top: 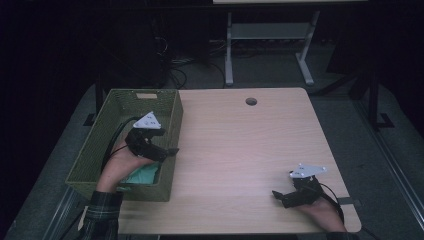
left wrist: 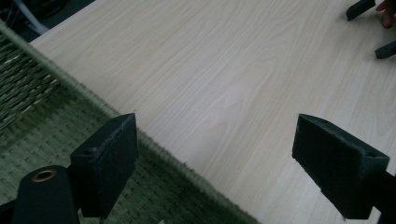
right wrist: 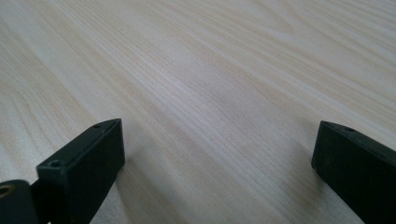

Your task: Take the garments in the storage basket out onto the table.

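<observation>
Resting low on the surface (top: 240,150), right tool (top: 280,196) is gaping wide and empty, while left tool (top: 172,151), equally spread, is hovering over the basket (top: 172,107) holding a green cloth (top: 142,175), probably just released.

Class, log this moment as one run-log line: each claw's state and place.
left claw: open, over green basket rim | right claw: open, over bare table | teal cloth: in basket

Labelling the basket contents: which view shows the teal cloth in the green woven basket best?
High view: the teal cloth lies at the near end of the green woven basket, partly under the left gripper. The left gripper view gives just basket weave; the right gripper view, wooden tabletop.
</observation>
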Tool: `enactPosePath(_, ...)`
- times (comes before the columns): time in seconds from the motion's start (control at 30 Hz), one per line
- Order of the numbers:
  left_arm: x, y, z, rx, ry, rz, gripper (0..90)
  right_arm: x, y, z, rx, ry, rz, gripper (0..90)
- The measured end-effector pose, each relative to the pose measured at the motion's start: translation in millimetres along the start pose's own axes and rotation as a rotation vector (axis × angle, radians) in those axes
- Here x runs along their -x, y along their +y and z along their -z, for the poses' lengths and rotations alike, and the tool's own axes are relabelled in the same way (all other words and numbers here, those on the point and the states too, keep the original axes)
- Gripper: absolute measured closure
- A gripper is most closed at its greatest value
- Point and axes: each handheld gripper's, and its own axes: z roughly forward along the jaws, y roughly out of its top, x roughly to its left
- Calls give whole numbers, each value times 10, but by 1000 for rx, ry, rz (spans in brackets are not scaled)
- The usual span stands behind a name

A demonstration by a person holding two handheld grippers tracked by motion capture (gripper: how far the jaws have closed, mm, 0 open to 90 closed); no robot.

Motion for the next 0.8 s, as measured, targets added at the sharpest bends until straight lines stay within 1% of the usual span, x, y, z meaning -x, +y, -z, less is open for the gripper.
enactPosePath(0.07, -32, -25, 29, 0, 8, 4, 137, 0, 0, 0, 0, 0, 0, 19)
enactPosePath(0.13, -67, -52, 55, 5, 23, 14, 137, 1, 0, 0, 0, 0, -1, 19)
enactPosePath(0.27, -137, -112, 105, 7, 40, 40, 137, 1, 0, 0, 1, -1, -2, 19)
enactPosePath(0.3, -157, -127, 119, 7, 44, 41, 137, 1, 0, 0, 0, -1, -2, 20)
enactPosePath(0.57, -277, -240, 203, 17, 64, 86, 137, 1, 0, 1, 0, -1, -2, 19)
enactPosePath(0.67, -325, -290, 245, 16, 83, 101, 137, 1, 0, 0, 0, -2, -2, 20)
enactPosePath(0.7, -343, -306, 256, 13, 88, 96, 137, 1, 0, 0, 0, -1, -2, 20)
enactPosePath(0.73, -352, -324, 266, 13, 91, 108, 137, 1, 0, 1, 0, -2, -2, 20)
enactPosePath(0.8, -376, -351, 287, 17, 102, 117, 137, 1, 0, 1, 0, -2, -2, 20)
